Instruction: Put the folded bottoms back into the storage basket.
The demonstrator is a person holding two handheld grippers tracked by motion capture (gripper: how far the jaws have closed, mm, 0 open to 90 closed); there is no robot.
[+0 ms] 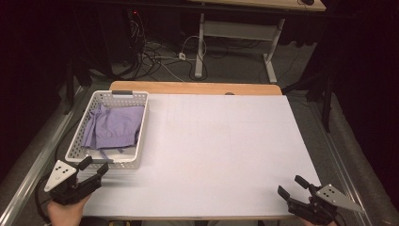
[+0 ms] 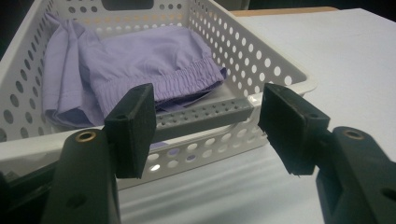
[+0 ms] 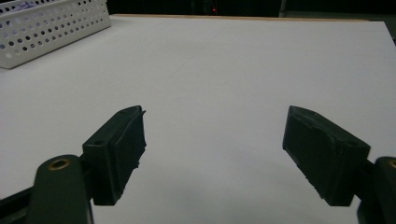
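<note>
A white perforated basket [image 1: 139, 132] stands at the table's left, with a folded lilac garment [image 1: 114, 125] inside. In the left gripper view the garment [image 2: 140, 65] lies behind the basket's grey near handle [image 2: 205, 114]. My left gripper [image 1: 94, 167] sits just in front of the basket's near end, jaws apart, nothing between them; the same left gripper [image 2: 208, 128] frames the handle without touching it. At the near right corner, my right gripper [image 1: 292, 186] rests low over the white table top, and the right gripper [image 3: 212, 140] stands wide open and empty.
The white sheet [image 1: 221, 141] covers most of the wooden table [image 1: 197, 87]. The basket's corner [image 3: 51, 32] appears at the far left in the right gripper view. Cables [image 1: 155, 54] and a desk frame [image 1: 235, 33] lie on the floor beyond the far edge.
</note>
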